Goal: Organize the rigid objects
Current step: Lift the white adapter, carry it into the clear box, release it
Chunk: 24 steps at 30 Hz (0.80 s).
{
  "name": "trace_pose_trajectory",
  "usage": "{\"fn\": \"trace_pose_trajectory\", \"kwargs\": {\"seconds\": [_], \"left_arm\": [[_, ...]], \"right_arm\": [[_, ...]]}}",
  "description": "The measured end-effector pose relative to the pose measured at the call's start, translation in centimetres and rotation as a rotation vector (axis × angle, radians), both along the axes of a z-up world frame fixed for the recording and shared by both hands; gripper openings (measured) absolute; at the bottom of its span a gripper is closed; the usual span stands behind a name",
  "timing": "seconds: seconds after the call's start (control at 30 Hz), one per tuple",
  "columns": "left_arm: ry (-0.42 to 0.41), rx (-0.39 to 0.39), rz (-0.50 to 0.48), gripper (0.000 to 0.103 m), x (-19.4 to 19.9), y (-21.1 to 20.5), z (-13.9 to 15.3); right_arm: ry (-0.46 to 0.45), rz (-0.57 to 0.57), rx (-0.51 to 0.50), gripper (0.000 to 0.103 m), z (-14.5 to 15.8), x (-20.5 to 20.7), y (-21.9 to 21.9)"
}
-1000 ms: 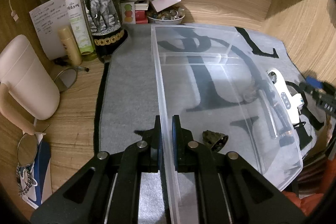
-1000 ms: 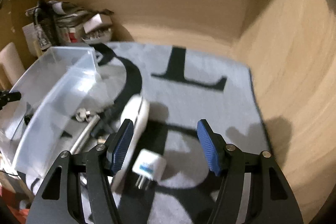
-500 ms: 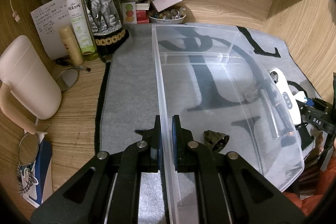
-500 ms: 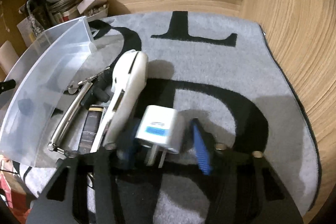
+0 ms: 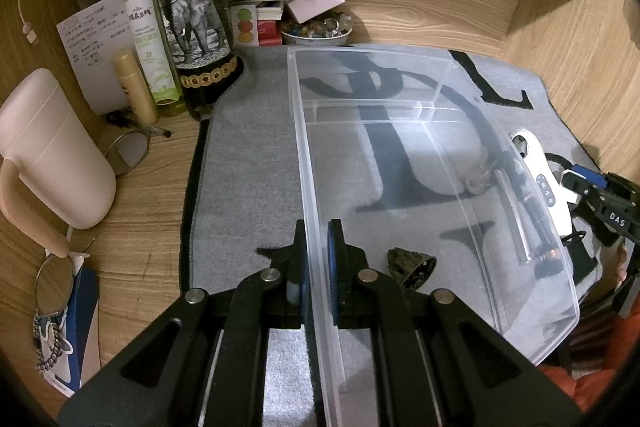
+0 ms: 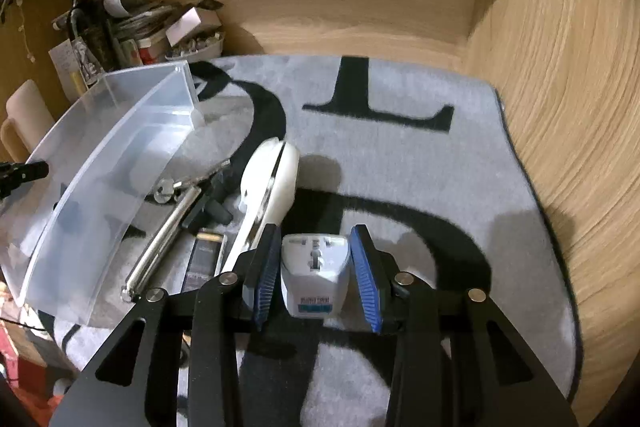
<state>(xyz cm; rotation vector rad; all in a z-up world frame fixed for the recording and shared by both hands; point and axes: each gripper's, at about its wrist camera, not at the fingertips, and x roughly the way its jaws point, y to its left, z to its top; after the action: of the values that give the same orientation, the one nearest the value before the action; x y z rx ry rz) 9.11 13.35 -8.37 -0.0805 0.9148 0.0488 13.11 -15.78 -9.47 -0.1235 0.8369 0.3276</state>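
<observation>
My left gripper (image 5: 318,259) is shut on the left wall of a clear plastic box (image 5: 400,107), which stands on a grey mat with black letters (image 5: 248,163). A small dark bell-shaped piece (image 5: 412,265) lies inside the box near my fingers. In the right wrist view, a white travel adapter (image 6: 316,279) sits between the blue pads of my right gripper (image 6: 316,247). Its jaws are closing and the pads press on its sides. Left of it lie a white handheld device (image 6: 268,187), a metal rod (image 6: 160,239), a key (image 6: 164,187) and a flat black item (image 6: 204,259), beside the box (image 6: 104,163).
A dark wine bottle (image 5: 192,7), a green spray bottle (image 5: 148,27), a gold tube (image 5: 134,87), a bowl of small stones (image 5: 316,31) and stacked papers crowd the back left. A pink jug (image 5: 48,147) and glasses (image 5: 52,283) lie left. Wooden walls (image 6: 560,107) close in behind and on the right.
My right gripper has come down around the white adapter and closed its pads onto it; the adapter now shows its socket face. The left gripper and the box have not moved.
</observation>
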Motion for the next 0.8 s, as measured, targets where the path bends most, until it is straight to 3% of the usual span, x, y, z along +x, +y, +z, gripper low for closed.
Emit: {"fn": "trace_pose_trajectory", "kwargs": {"seconds": [0.17, 0.33, 0.6, 0.8], "left_arm": [[-0.002, -0.001, -0.003, 0.007, 0.0, 0.0, 0.0], [-0.003, -0.002, -0.003, 0.007, 0.0, -0.1, 0.0], [-0.002, -0.002, -0.003, 0.007, 0.0, -0.1, 0.0], [-0.003, -0.002, -0.003, 0.007, 0.0, 0.0, 0.0]], "right_arm": [[0.043, -0.003, -0.006, 0.034, -1.3, -0.2, -0.2], [0.026, -0.017, 0.0, 0.034, -1.3, -0.1, -0.2], [-0.066, -0.008, 0.015, 0.034, 2.0, -0.4, 0.2], [-0.162, 0.063, 0.037, 0.034, 5.1, -0.6, 2.6]]}}
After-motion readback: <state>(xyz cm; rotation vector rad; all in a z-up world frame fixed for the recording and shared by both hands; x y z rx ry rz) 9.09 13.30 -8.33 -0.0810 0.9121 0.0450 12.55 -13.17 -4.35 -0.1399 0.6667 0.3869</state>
